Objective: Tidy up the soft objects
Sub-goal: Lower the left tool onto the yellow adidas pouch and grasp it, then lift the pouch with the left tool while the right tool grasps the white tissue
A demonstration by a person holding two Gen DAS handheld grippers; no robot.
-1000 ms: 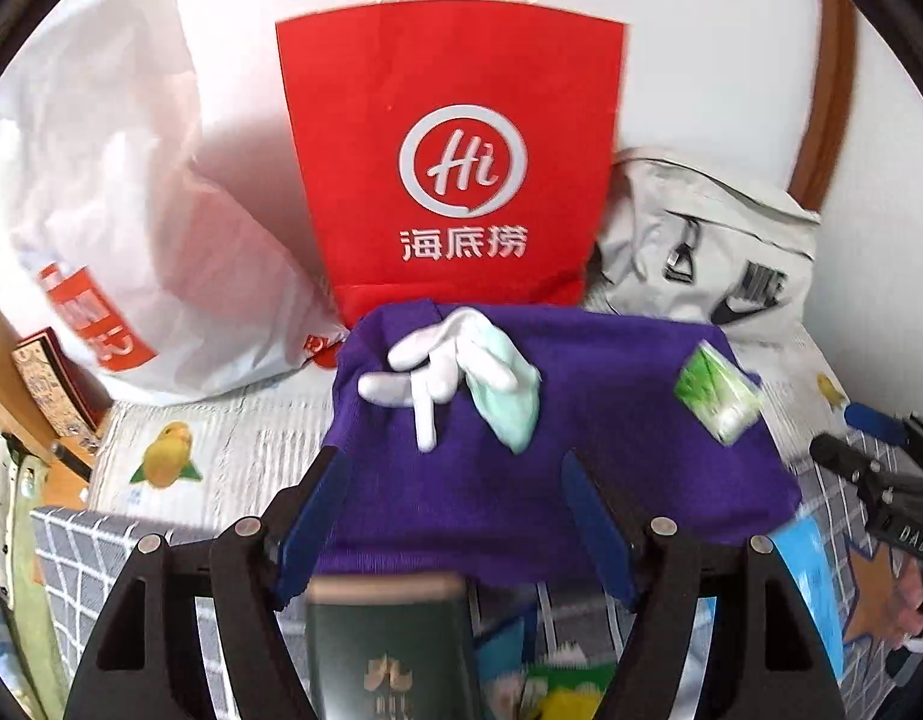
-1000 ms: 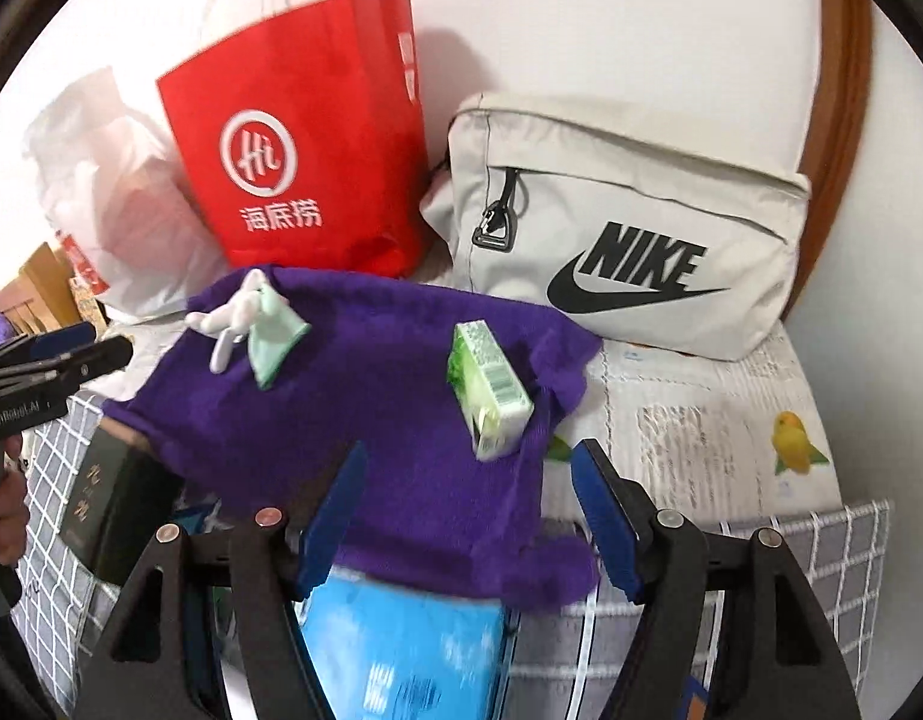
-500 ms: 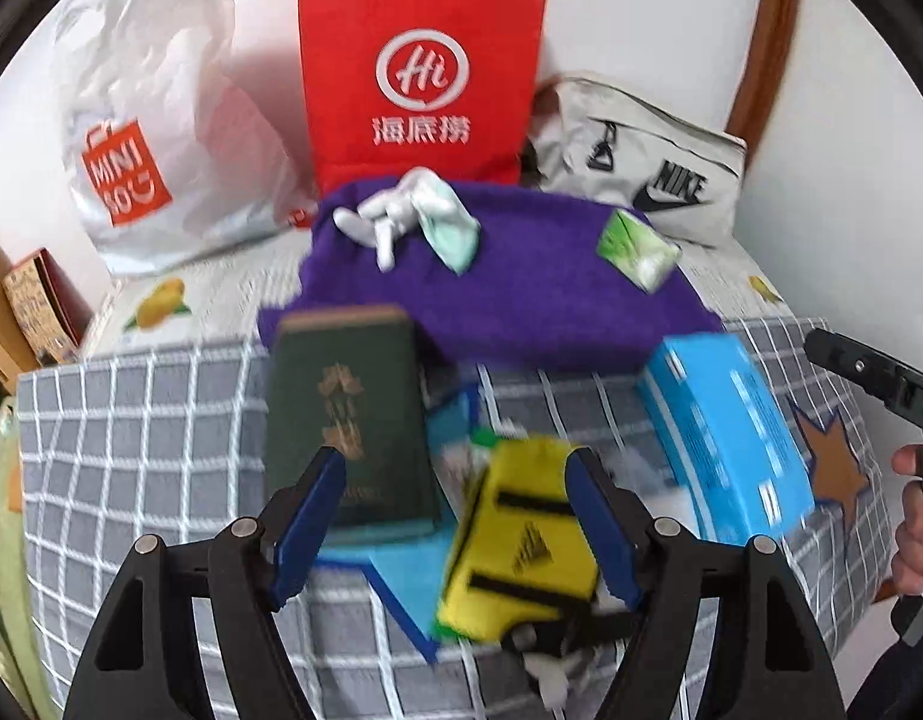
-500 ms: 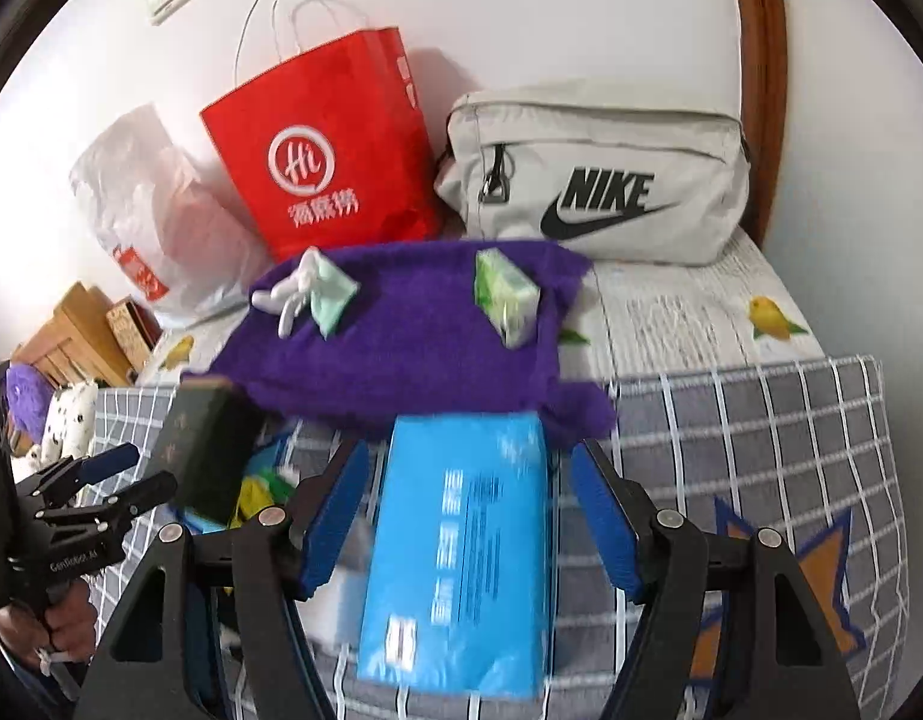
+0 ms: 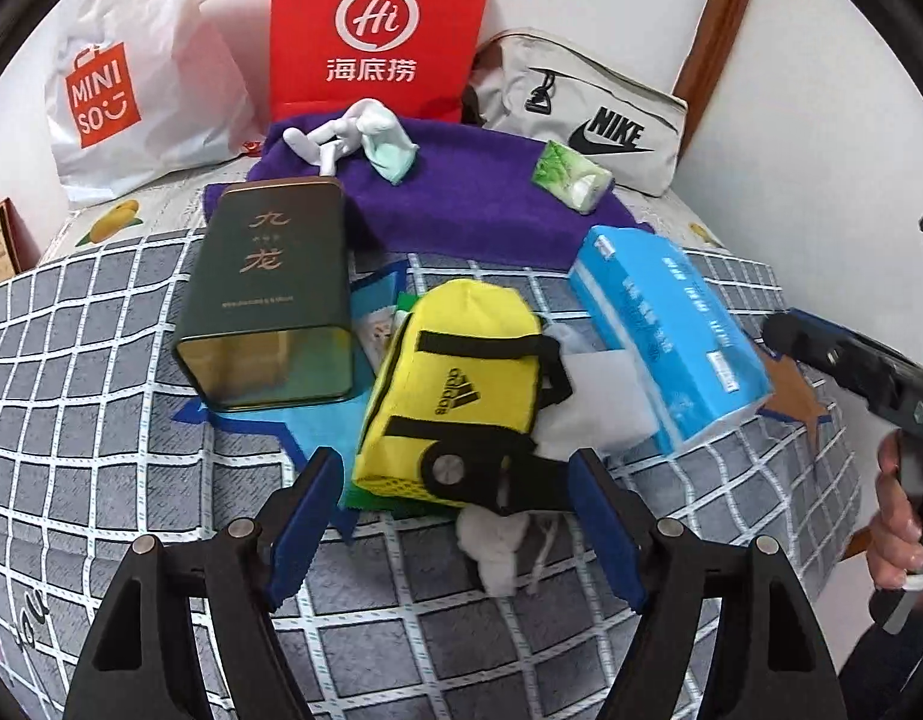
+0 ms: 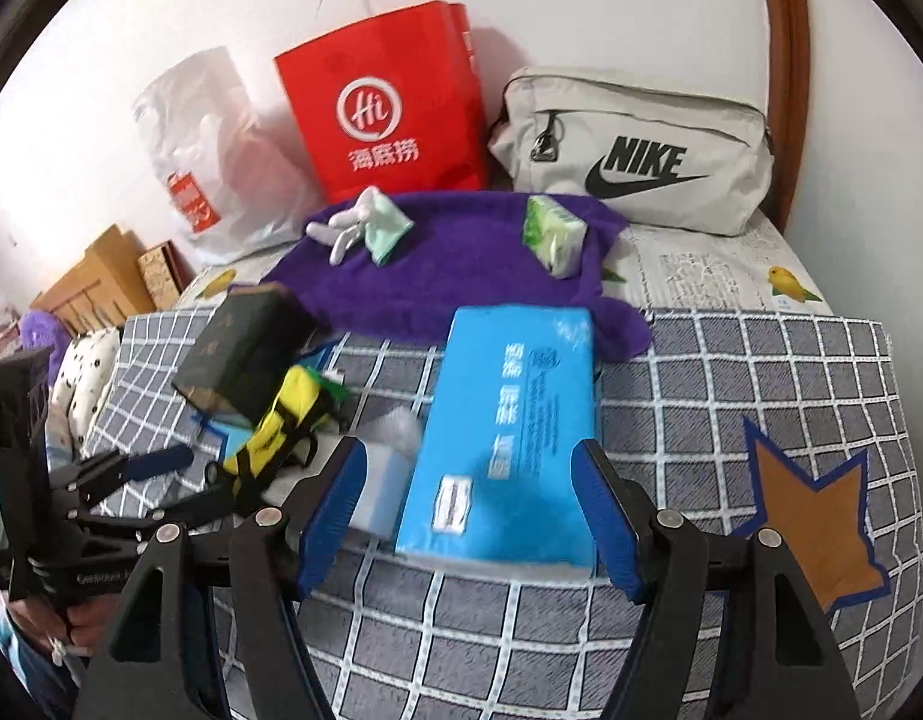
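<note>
A purple towel (image 5: 461,204) lies at the back of the bed, with a white glove (image 5: 341,132), a mint cloth (image 5: 392,156) and a green tissue pack (image 5: 572,180) on it. In front lie a yellow adidas pouch (image 5: 455,384), a blue tissue pack (image 5: 671,336), a white foam piece (image 5: 599,414) and a grey cloth (image 5: 491,546). My left gripper (image 5: 455,534) is open and empty, just before the pouch. My right gripper (image 6: 467,516) is open and empty, with its fingers either side of the near end of the blue tissue pack (image 6: 509,426).
A dark green tin (image 5: 269,294) lies left of the pouch. A red paper bag (image 5: 377,30), a white Miniso bag (image 5: 131,72) and a grey Nike bag (image 5: 581,114) stand against the wall. The bed has a grey checked cover (image 5: 101,420).
Both grippers have pulled back from the purple towel toward the bed's front. The tin, yellow pouch and blue tissue pack have come into view. Both stay open.
</note>
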